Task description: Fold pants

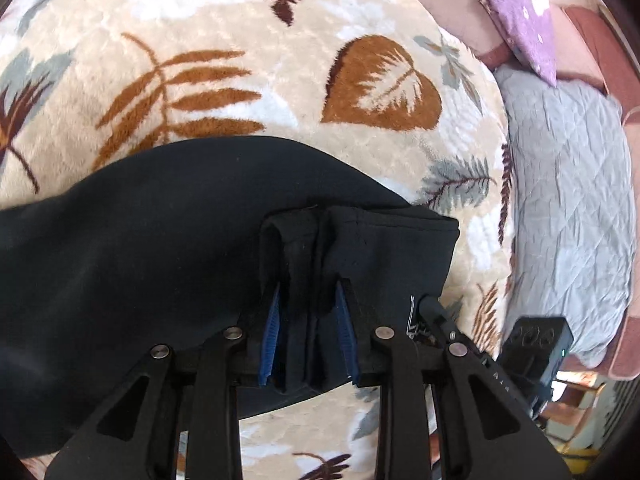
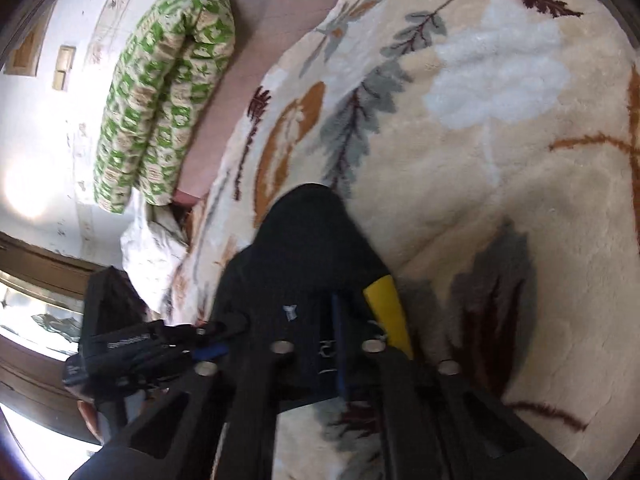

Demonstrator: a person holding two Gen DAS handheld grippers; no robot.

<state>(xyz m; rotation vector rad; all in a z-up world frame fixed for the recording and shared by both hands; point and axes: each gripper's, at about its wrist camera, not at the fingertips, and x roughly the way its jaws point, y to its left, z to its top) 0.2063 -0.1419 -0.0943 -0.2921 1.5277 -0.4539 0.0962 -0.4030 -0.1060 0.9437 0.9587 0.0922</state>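
Observation:
Black pants hang over a cream blanket with leaf prints. My left gripper is shut on a bunched fold of the pants between its blue pads, near their hemmed edge. In the right wrist view my right gripper is shut on another part of the black pants, which drape over its fingers and hide the tips. A yellow strip shows beside the cloth. The other gripper appears at lower left of the right wrist view.
The leaf-print blanket covers a bed. A grey quilted sheet and a purple pillow lie at its right. A green patterned quilt lies rolled by the white wall. A window is at lower left.

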